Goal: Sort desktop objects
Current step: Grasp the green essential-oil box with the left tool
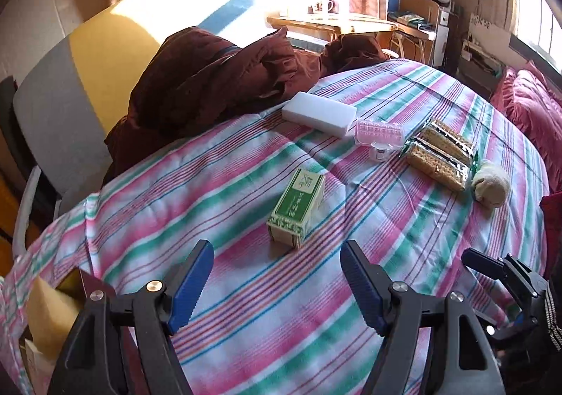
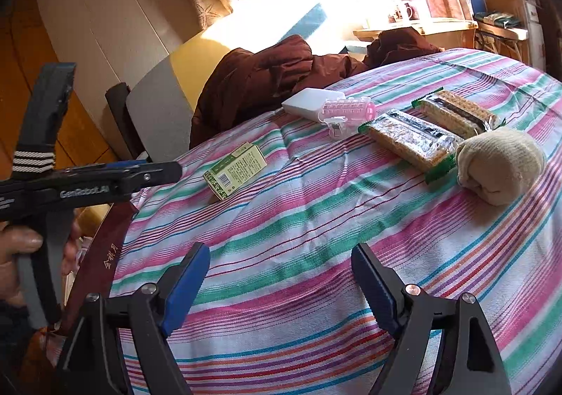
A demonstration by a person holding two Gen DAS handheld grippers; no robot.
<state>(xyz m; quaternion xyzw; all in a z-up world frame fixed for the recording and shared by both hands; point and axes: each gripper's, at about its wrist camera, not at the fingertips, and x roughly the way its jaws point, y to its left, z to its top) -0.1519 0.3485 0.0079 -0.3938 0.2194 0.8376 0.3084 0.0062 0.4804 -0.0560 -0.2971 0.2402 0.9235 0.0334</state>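
Note:
On the striped cloth [image 1: 246, 289] [image 2: 298, 237] lie a green box [image 1: 296, 207] [image 2: 235, 170], a white block [image 1: 319, 113] [image 2: 309, 100], a pink clear case [image 1: 378, 132] [image 2: 349, 111], two cracker packs [image 1: 439, 152] [image 2: 414, 142] and a rolled cream sock [image 1: 491, 183] [image 2: 498, 166]. My left gripper [image 1: 277, 254] is open just short of the green box, nothing between its fingers. My right gripper [image 2: 281, 258] is open over bare cloth, the sock ahead to its right. The left gripper [image 2: 87, 180] also shows at the left of the right wrist view, held by a hand [image 2: 21, 247].
A dark red garment [image 1: 210, 79] [image 2: 274, 75] is heaped at the table's far edge. A grey and yellow chair [image 1: 70, 96] stands behind it. A small clear item [image 1: 381, 151] lies by the pink case. A pink cushion [image 1: 534, 107] is at the right.

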